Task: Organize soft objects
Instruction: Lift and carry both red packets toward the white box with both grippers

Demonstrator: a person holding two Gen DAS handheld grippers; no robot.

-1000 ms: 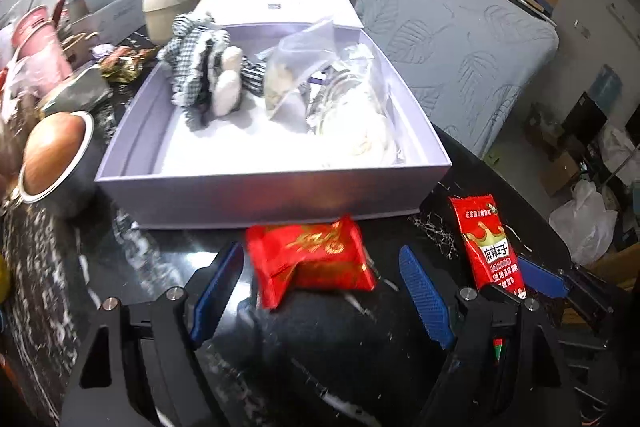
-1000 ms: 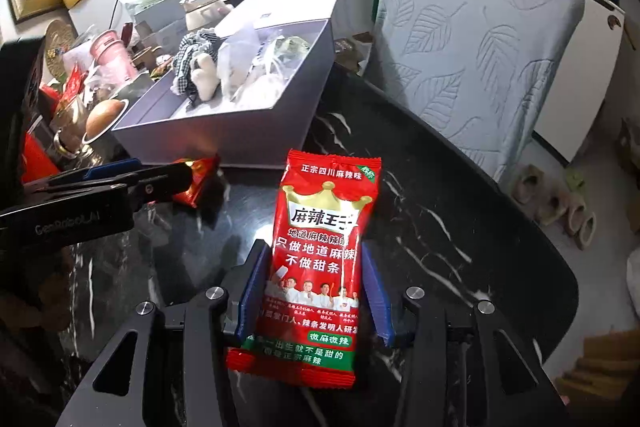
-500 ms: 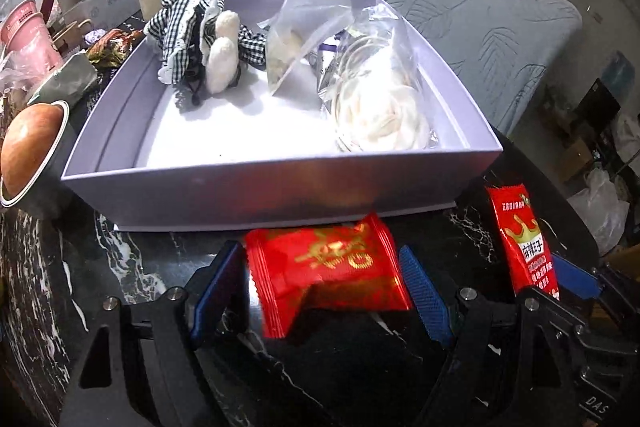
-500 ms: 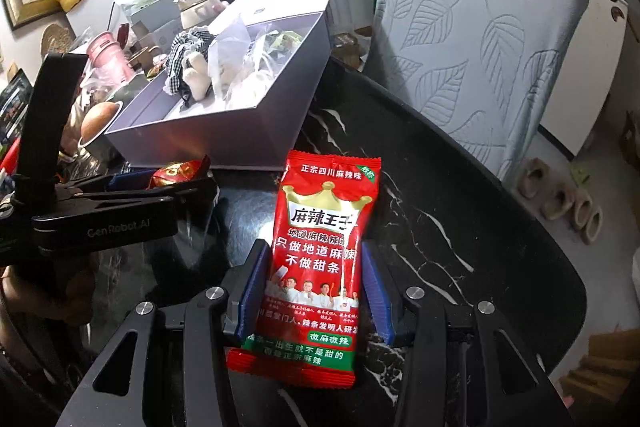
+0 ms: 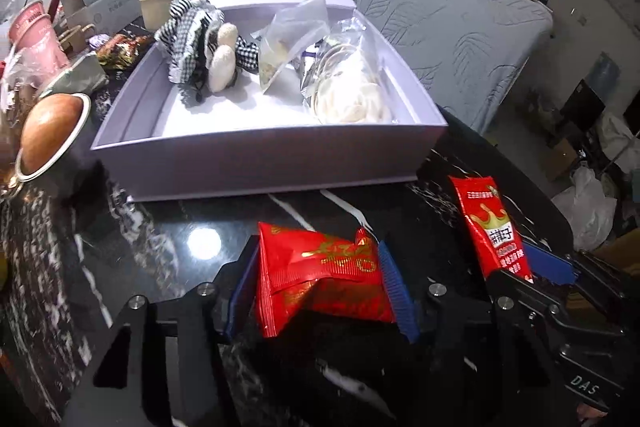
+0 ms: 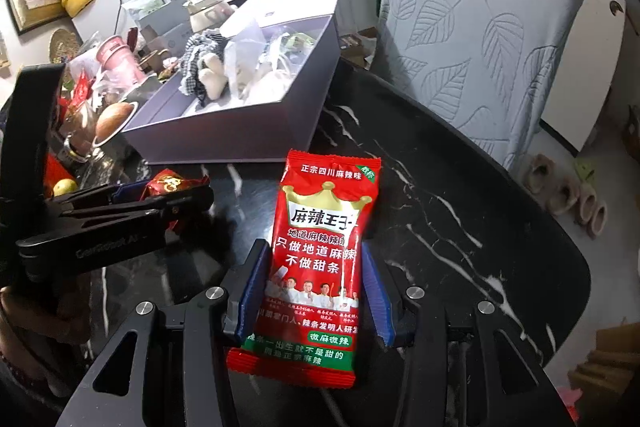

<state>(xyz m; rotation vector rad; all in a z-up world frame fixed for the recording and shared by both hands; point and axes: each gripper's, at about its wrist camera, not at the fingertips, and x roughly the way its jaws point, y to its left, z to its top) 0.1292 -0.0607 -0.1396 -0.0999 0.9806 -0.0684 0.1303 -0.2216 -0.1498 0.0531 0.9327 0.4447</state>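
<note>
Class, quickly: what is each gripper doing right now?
Left gripper: shut on the small red packet.
Right gripper: shut on the tall red snack packet.

1. Small crinkled red foil snack packet with gold print point(image 5: 320, 275): bottom centre of the left wrist view, pinched between blue pads, tilted, its left corner raised.
2. Long red spicy-strip snack bag with a gold crown and white Chinese lettering point(image 6: 316, 263): centre-bottom of the right wrist view, lengthwise between blue pads, green band at its lower end.
3. Open pale lilac cardboard box point(image 5: 264, 163): upper centre, holding a black-and-white checked plush toy point(image 5: 204, 47) at its far left, clear plastic bags point(image 5: 344, 83) to the right.
</note>
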